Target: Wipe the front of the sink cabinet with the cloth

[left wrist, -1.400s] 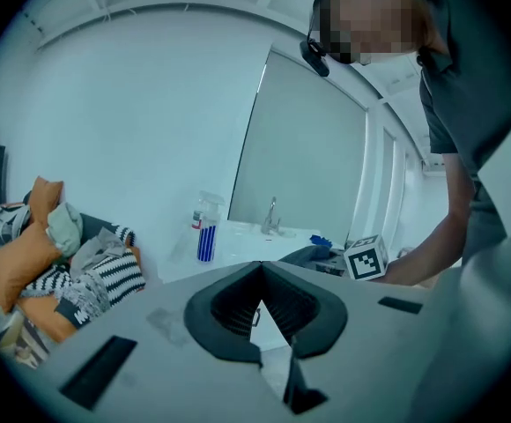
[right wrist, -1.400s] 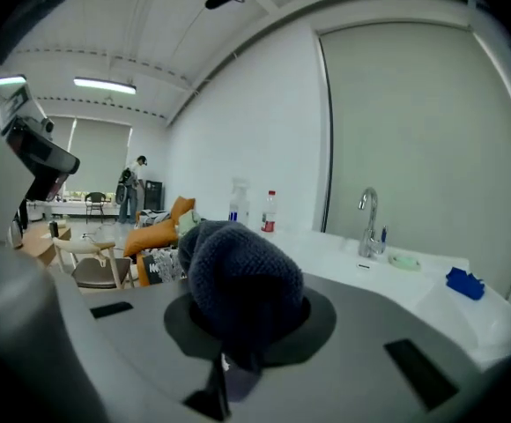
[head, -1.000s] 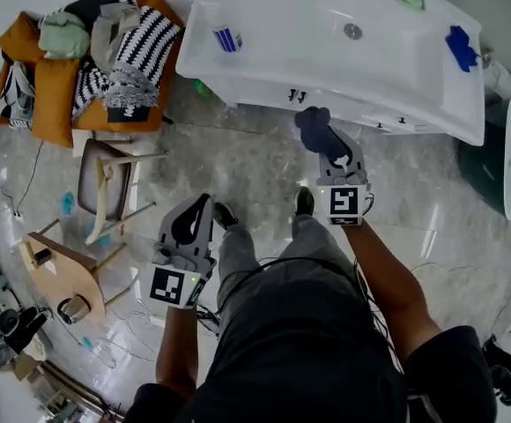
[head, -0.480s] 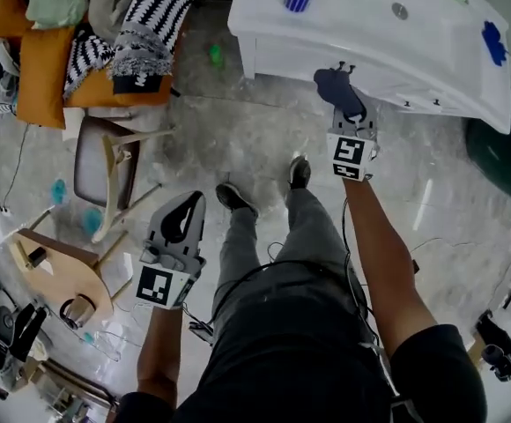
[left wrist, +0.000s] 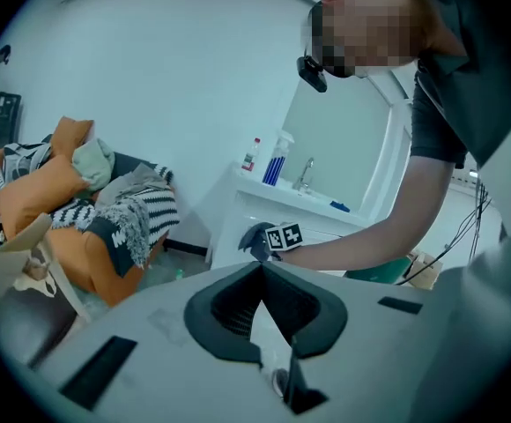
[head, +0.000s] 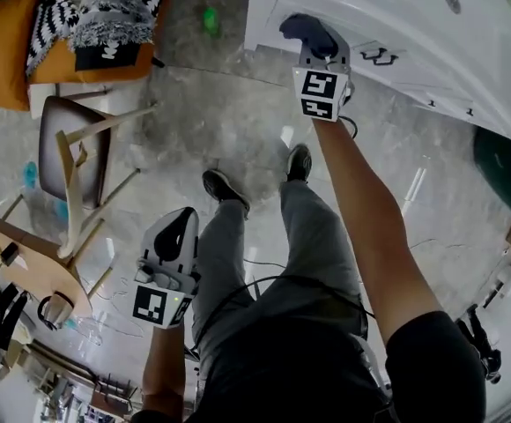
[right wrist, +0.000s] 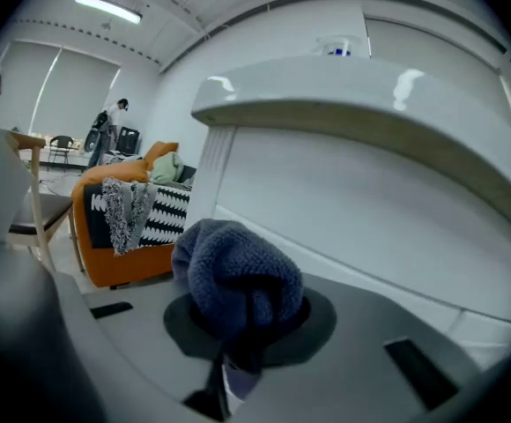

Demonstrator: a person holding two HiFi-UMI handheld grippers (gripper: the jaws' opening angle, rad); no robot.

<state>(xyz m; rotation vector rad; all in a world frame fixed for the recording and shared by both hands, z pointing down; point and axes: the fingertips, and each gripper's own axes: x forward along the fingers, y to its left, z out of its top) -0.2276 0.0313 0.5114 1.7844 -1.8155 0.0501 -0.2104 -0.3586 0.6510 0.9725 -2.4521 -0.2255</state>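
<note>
Cloth (right wrist: 238, 276), a dark blue wad, is pinched in the closed jaws of the right gripper (head: 315, 49). It bulges toward the white sink cabinet front (right wrist: 352, 201) just ahead, though contact is unclear. The left gripper (left wrist: 261, 276) hangs well back by the person's leg, tips together on nothing.

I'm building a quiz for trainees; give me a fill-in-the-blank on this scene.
The ____ gripper's jaws grip the dark blue cloth.
The handles on the sink cabinet are ____.
The left gripper holds ____.
The pile of clothes lies on an ____ armchair.
Missing: right; black; nothing; orange.
</note>
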